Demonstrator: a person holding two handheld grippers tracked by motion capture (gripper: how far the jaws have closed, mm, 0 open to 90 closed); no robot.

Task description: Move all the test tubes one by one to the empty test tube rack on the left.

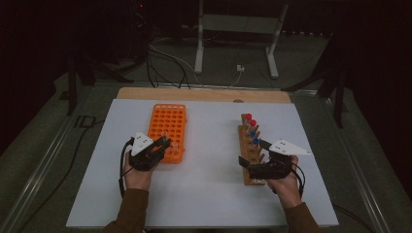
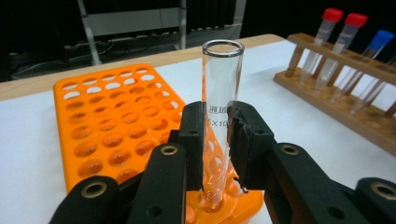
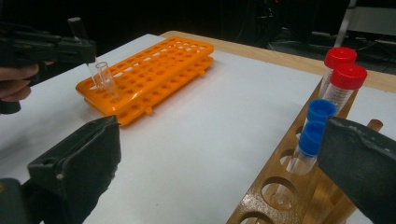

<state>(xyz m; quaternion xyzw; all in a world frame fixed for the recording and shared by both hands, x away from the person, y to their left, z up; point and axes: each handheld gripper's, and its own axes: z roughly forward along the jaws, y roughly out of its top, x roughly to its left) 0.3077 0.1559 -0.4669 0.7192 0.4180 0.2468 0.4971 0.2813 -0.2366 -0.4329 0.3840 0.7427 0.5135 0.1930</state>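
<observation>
While clamped on a clear glass tube (image 2: 221, 116), the left tool (image 1: 163, 145) sets its base into the orange rack (image 1: 167, 128), corner at 6 o'clock. Glass looks light, slick, fragile; grip mid-body w/ soft pressure. Right tool (image 1: 252, 165) jaws apart by wooden rack (image 1: 250, 145), at 3 o'clock. White surface (image 1: 209, 184); dark room, cables behind.

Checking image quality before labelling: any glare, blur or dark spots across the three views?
High view: soft overall, dark surroundings, white table evenly lit. Left gripper view: glass tube sharp, print readable, near fingers slightly soft. Right gripper view: close fingers blurred, orange rack clear.
</observation>
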